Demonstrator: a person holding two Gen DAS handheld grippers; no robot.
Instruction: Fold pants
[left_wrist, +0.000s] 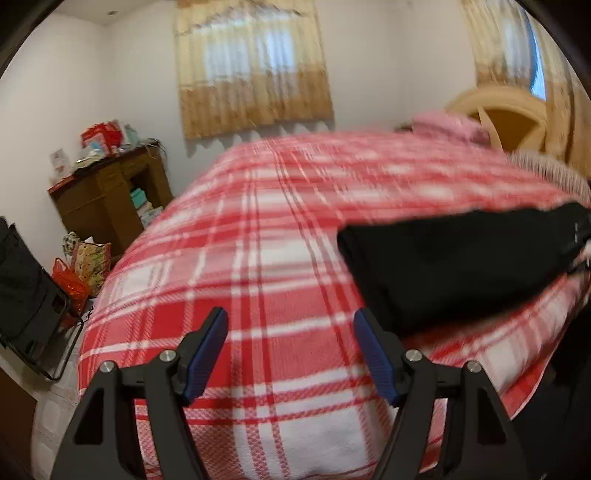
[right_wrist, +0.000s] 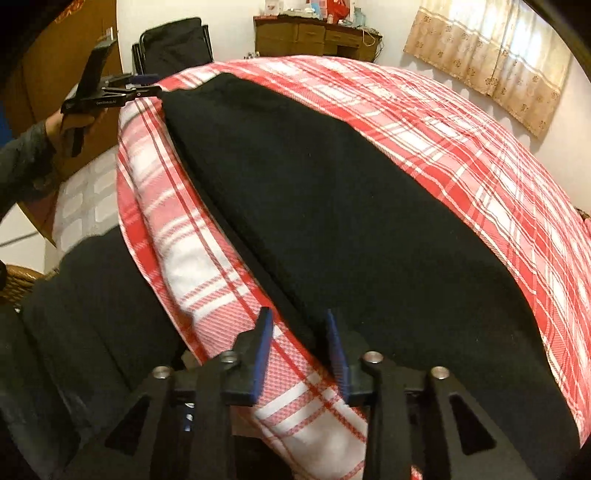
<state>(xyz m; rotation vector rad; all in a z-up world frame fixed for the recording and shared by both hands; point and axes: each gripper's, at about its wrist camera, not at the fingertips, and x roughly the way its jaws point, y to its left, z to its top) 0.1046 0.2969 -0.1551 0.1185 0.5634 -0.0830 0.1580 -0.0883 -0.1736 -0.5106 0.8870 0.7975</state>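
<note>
Black pants (right_wrist: 332, 206), soft and matte, folded into one long smooth band on a red-and-white plaid blanket (right_wrist: 461, 147). Long axis along the near bed edge, far end toward the left gripper (right_wrist: 147, 83). Left gripper (left_wrist: 290, 350) spread wide, holding nothing. Right gripper (right_wrist: 299, 347) parted, straddling the pants' near edge, not clamped. Broad bare plaid beyond the pants.
</note>
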